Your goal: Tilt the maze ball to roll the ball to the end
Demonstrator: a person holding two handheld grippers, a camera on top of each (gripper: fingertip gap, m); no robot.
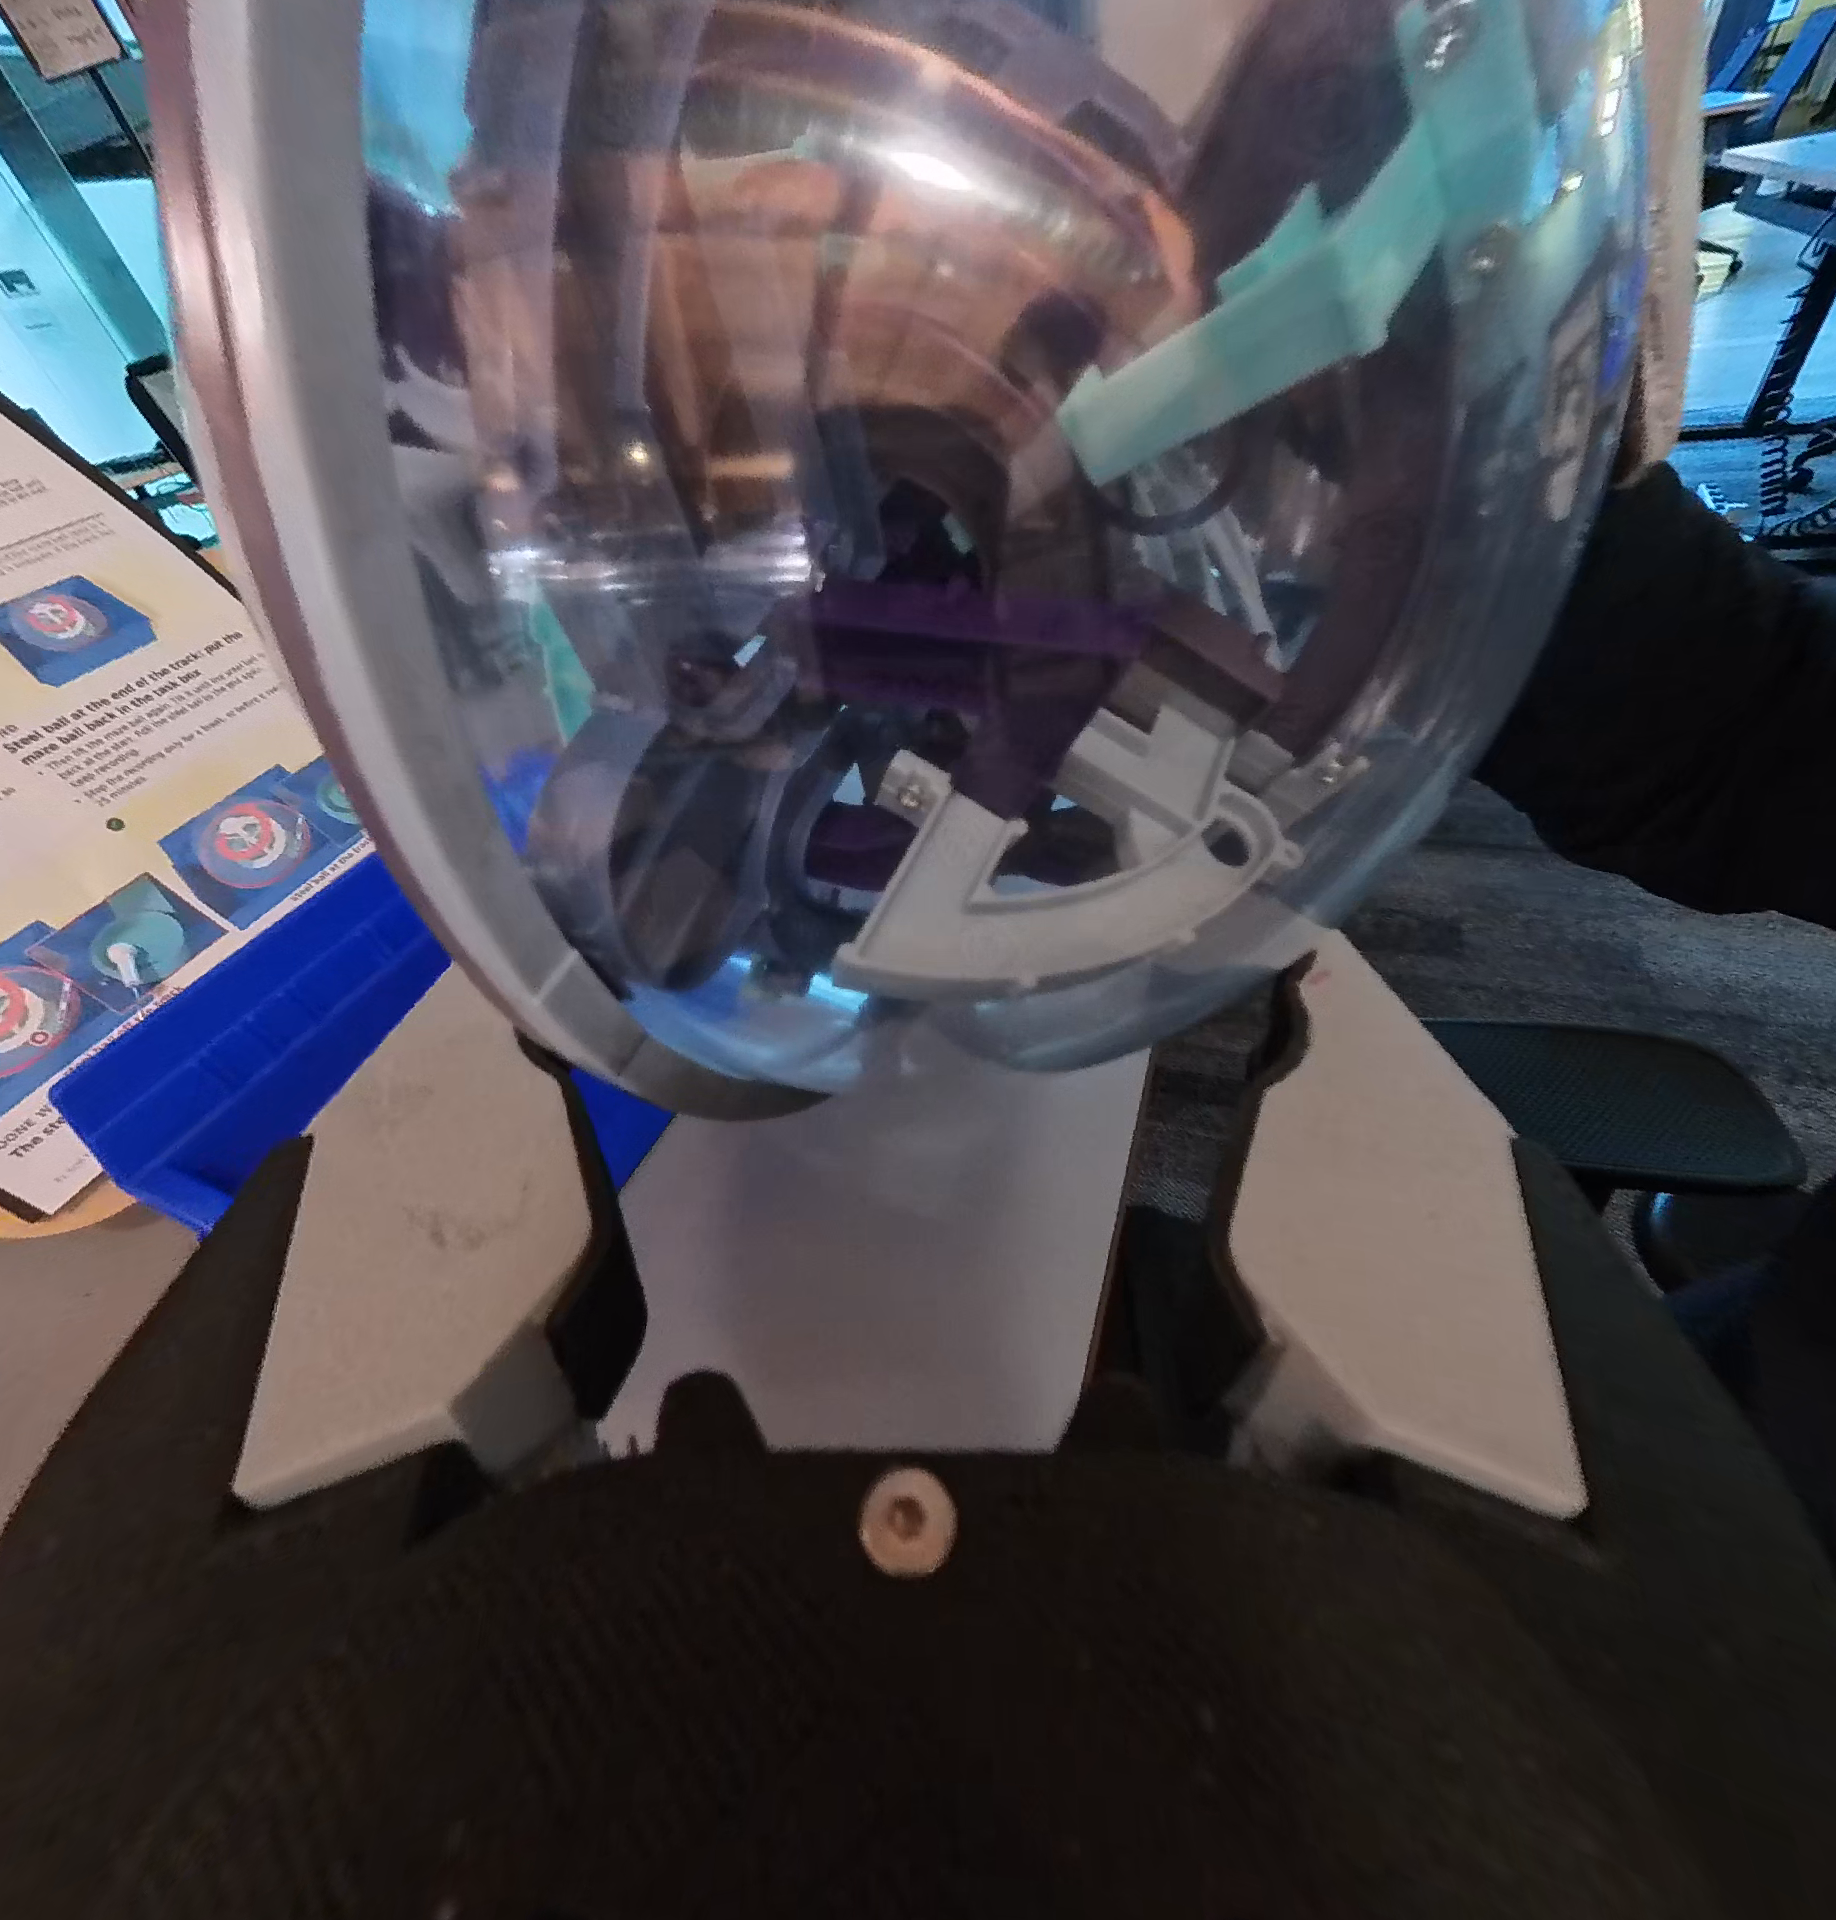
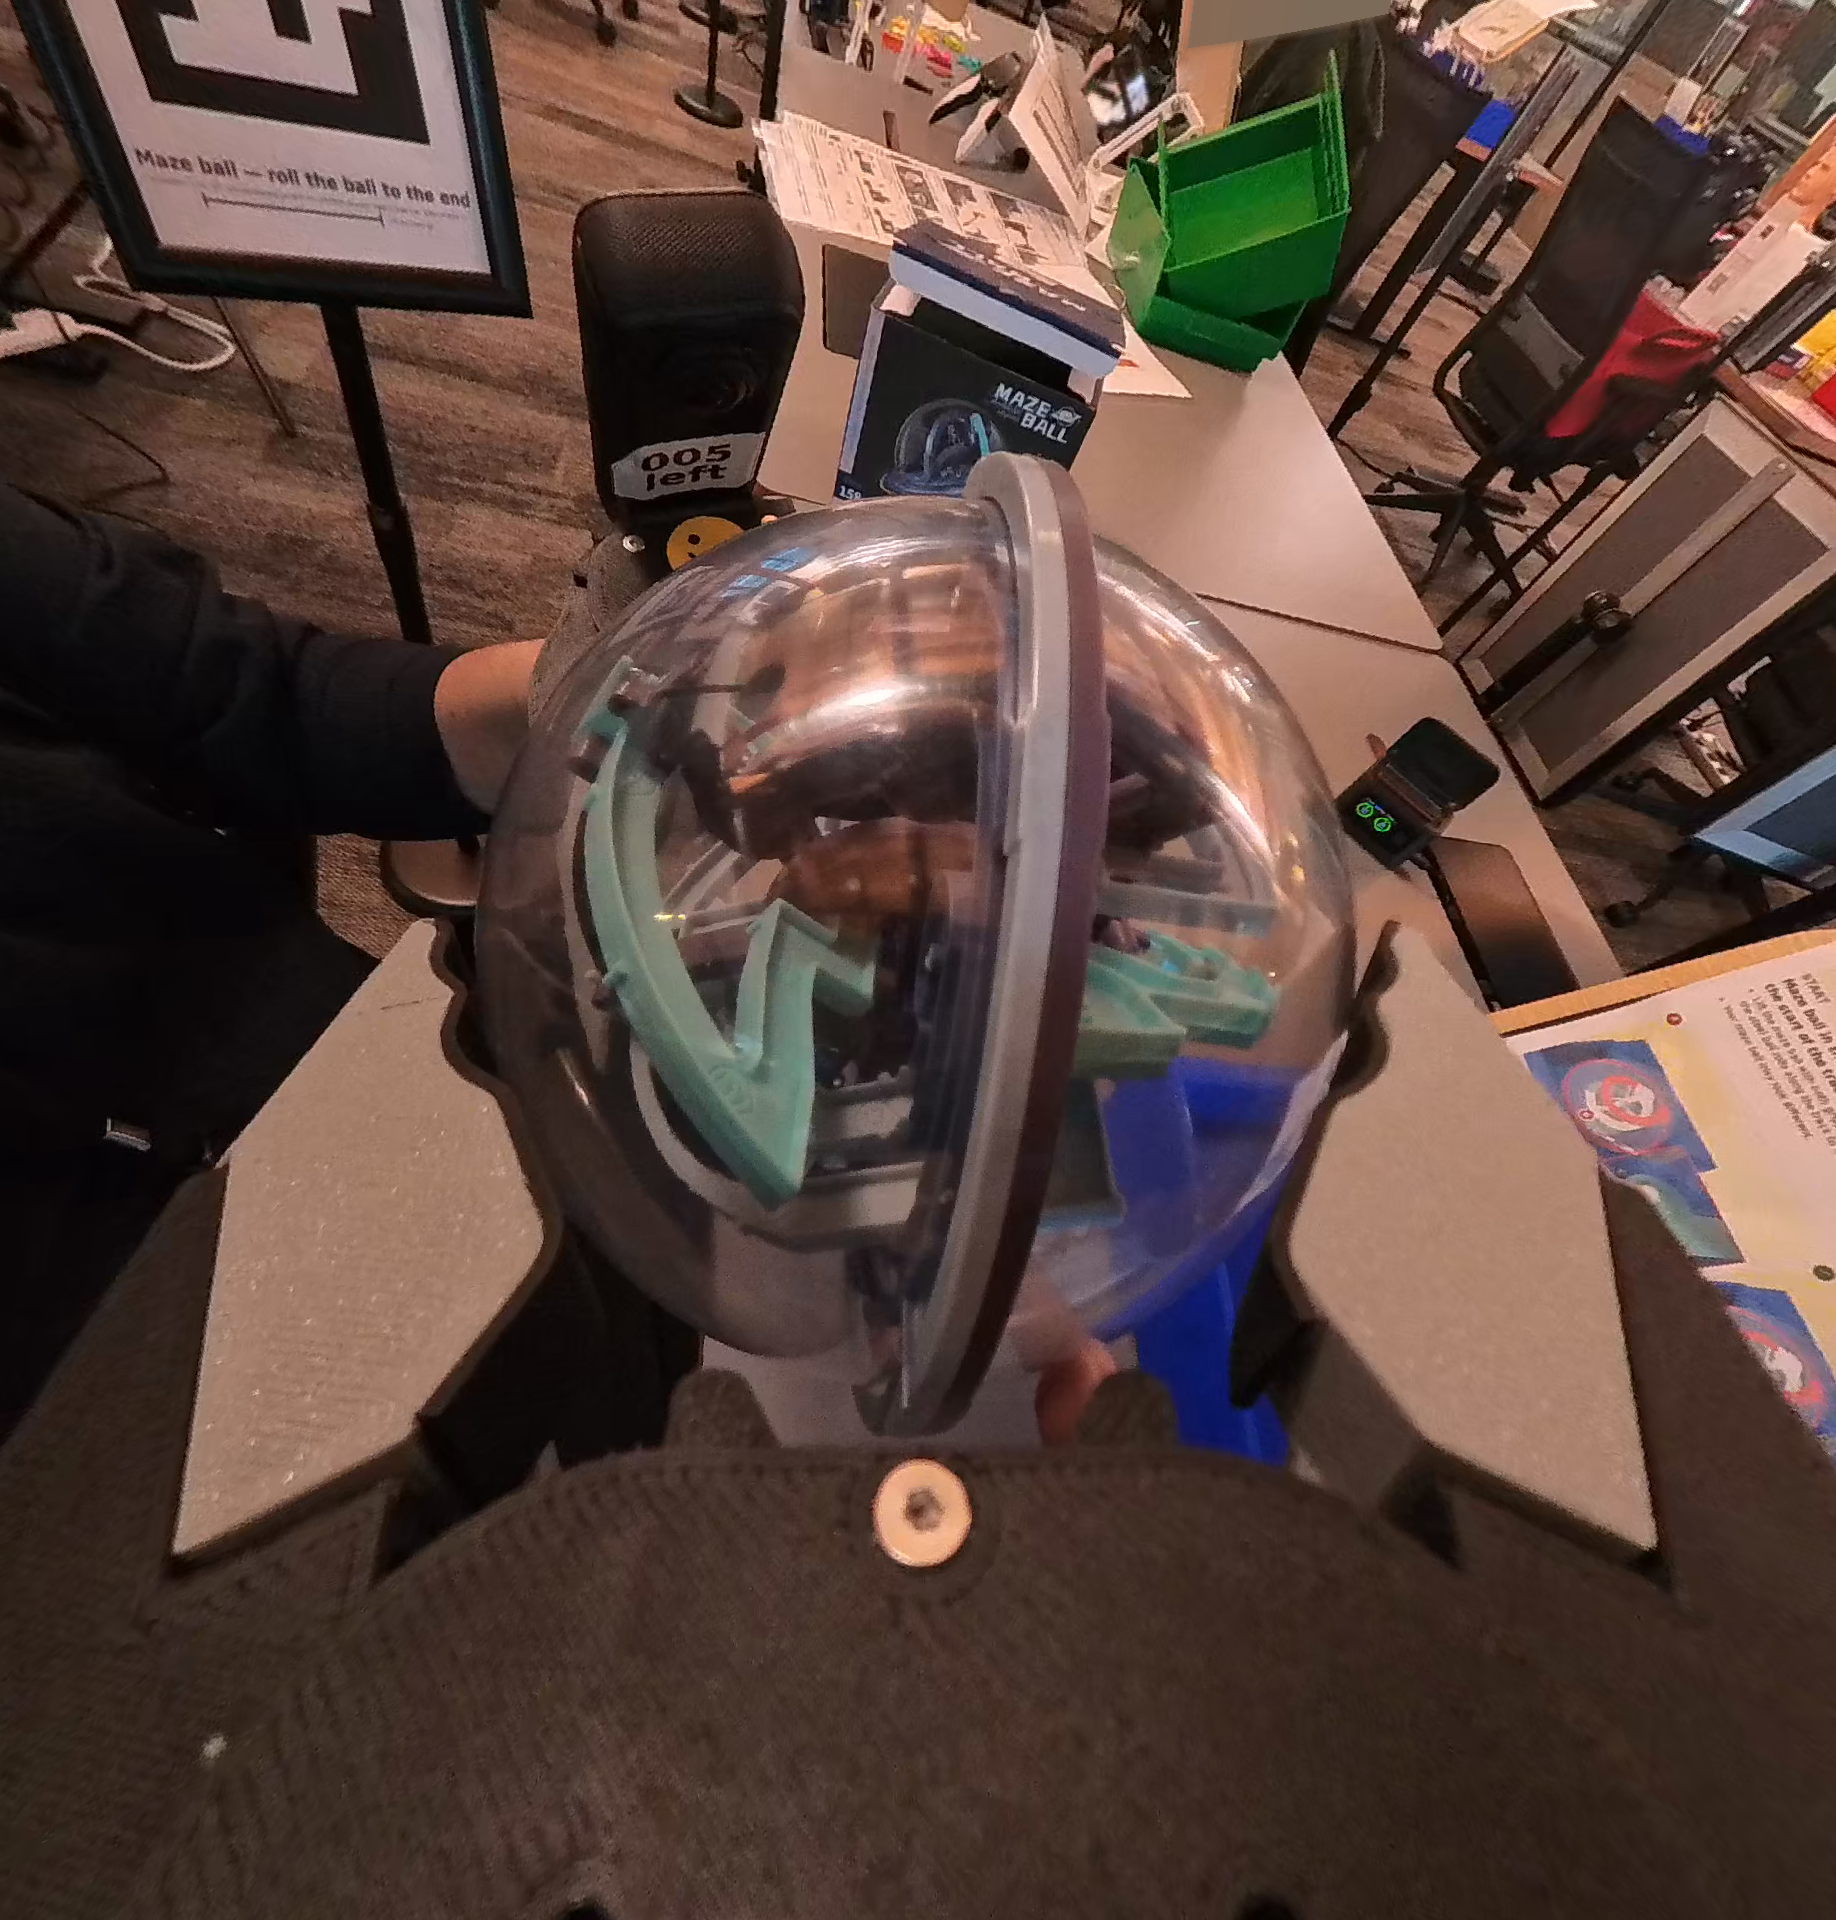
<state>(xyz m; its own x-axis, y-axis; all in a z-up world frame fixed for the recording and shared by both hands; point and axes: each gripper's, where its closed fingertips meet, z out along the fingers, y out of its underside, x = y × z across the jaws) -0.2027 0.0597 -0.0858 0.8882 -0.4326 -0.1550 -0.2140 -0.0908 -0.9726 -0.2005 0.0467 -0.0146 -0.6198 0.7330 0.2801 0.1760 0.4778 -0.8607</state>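
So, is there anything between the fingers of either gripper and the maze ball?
Nothing visible. The maze ball sits directly between the right gripper's fingers and between the left gripper's fingers; no other object lies between.

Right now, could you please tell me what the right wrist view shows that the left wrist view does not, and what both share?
Only the right wrist view shows the framed sign, the maze ball's box and a green bin. Only the left wrist view shows the purple track piece inside. Both share the clear maze ball between the fingers, its teal track, the blue bin and the instruction sheet.
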